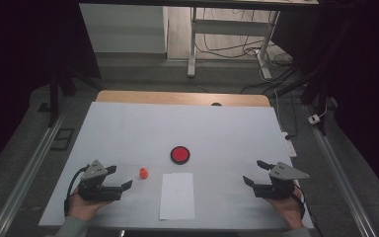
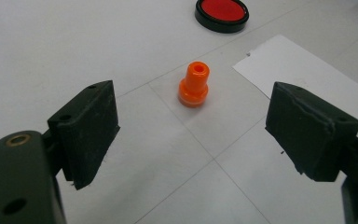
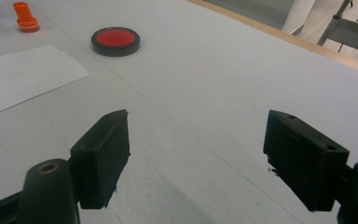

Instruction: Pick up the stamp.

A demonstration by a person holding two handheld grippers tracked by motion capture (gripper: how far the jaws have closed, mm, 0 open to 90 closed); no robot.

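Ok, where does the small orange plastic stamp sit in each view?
High view: small orange plastic stamp left of centre, just right of the left gripper.
Left gripper view: upper centre, ahead of the open jaws.
Right gripper view: top left corner.
Shared landmark: round red ink pad in a black rim.

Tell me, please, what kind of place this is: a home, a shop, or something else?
Probably a lab or workshop set up for recording. A table with a plain white cover stands among dark curtains, loose cables lie on the floor behind it, and metal rails run along its sides.
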